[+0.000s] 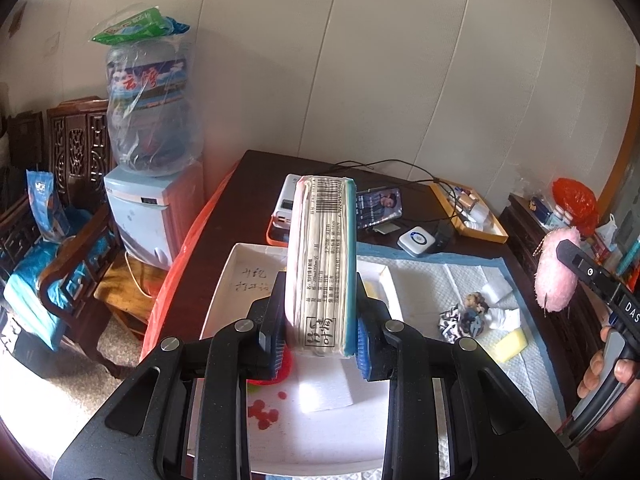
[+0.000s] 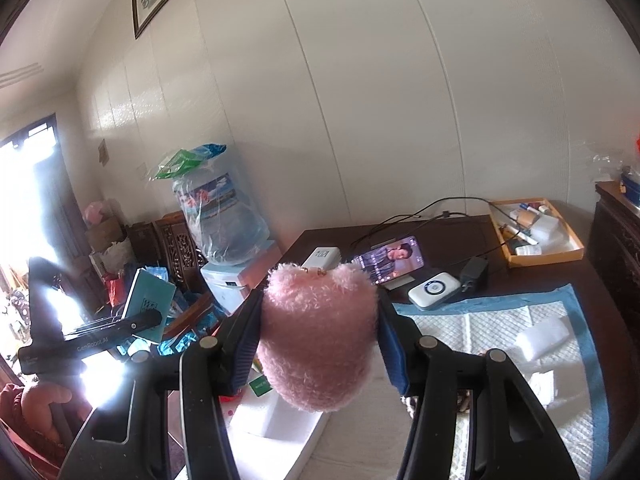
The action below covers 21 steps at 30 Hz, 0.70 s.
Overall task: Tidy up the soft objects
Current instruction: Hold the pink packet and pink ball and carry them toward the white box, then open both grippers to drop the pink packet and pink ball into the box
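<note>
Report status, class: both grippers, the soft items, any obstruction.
Left gripper shut on tissue pack, above white tray. Right gripper shut on pink plush. No obstruction visible.

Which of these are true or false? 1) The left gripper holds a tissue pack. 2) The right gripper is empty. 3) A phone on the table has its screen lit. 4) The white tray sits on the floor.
1) True: the left gripper is shut on the tissue pack.
2) False: the right gripper clamps a pink plush toy.
3) True: the phone shows a picture.
4) False: the white tray lies on the table.
</note>
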Available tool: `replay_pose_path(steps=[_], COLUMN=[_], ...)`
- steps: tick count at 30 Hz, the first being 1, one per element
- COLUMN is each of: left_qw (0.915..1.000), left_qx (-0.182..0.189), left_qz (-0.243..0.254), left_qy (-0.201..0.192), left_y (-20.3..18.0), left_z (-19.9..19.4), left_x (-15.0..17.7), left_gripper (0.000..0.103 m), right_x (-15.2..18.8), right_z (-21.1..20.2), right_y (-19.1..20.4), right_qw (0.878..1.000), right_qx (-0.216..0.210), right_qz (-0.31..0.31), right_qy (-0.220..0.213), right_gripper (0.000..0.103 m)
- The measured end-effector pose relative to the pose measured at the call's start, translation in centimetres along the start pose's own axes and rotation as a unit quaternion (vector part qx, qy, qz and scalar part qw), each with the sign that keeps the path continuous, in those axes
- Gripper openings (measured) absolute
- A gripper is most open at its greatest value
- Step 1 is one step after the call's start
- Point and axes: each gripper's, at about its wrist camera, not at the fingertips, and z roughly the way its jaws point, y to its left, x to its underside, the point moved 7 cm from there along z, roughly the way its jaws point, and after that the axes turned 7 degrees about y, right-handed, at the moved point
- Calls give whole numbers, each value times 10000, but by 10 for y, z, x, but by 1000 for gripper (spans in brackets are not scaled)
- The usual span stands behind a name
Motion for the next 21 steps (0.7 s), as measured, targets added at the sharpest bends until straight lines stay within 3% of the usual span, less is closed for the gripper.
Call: replay_pose_path(steps=[8,17,21], left_qw=[9996,9927,9885], left_qx=[85,447,512], left_qz=[-77,47,205], left_qy=[276,1117,1411], left_y=[16,12,6], left_z=[22,72,86], left_x=[1,26,36], left_gripper=[27,27,27], right_x=[12,57,73], right_z=[40,108,120], right_y=[24,49,54], right_qw=[9988,9880,9843], right_qx=[-194,-391,-344], right_qz=[-133,-85,-55], right_qy=[433,1490,1729], right_gripper=[54,54,55])
